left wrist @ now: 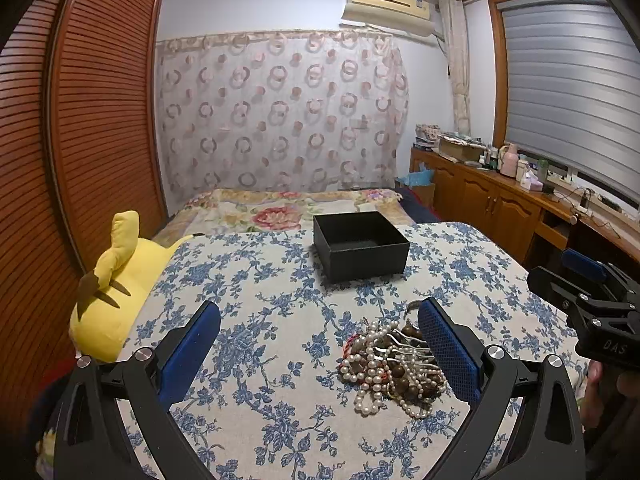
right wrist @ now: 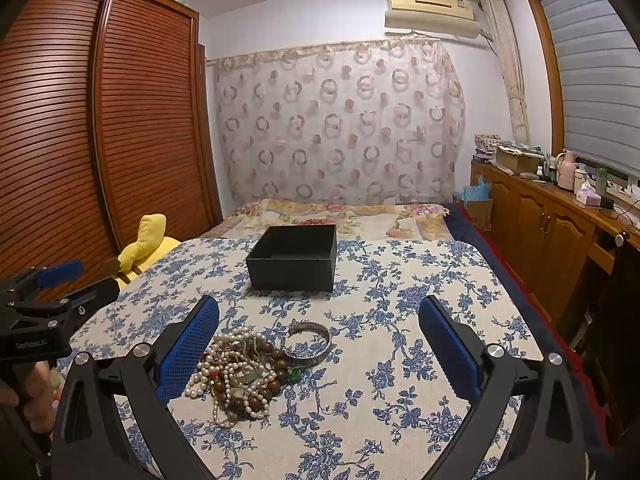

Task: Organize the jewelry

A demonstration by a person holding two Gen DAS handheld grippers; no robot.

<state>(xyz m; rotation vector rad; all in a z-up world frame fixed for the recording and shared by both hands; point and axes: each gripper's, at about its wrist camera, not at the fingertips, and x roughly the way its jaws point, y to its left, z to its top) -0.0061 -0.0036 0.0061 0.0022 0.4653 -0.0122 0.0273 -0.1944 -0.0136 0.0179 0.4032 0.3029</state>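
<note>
Item: tangled heap of white pearl strands and brown wooden bead strings [right wrist: 240,376]. It lay on the blue-flowered cream tablecloth [right wrist: 400,360], on the near part of the table, with no clear long axis; the strands were knotted into a roughly round mound.

Item: engraved silver cuff bangle [right wrist: 308,344]. It lay flat, touching the heap's far right edge, its opening turned toward the heap.

Item: open black square cardboard box [right wrist: 294,258]. It stood beyond the heap toward the bed, well apart from it, and looked empty as far as its inside showed.

Item: left gripper [left wrist: 320,356]. Blue pads were spread wide, holding nothing. The heap sat just inside its right finger, off-centre.

Item: right gripper [right wrist: 320,352]. Blue pads were likewise spread wide and empty. The heap sat against its left finger; the bangle lay nearer the middle of its span.

Judgement: both grippers were about equally near. The right one seemed better lined up on the bangle, the left would need shifting rightward to centre the beads. No sorting looked done yet.
</note>
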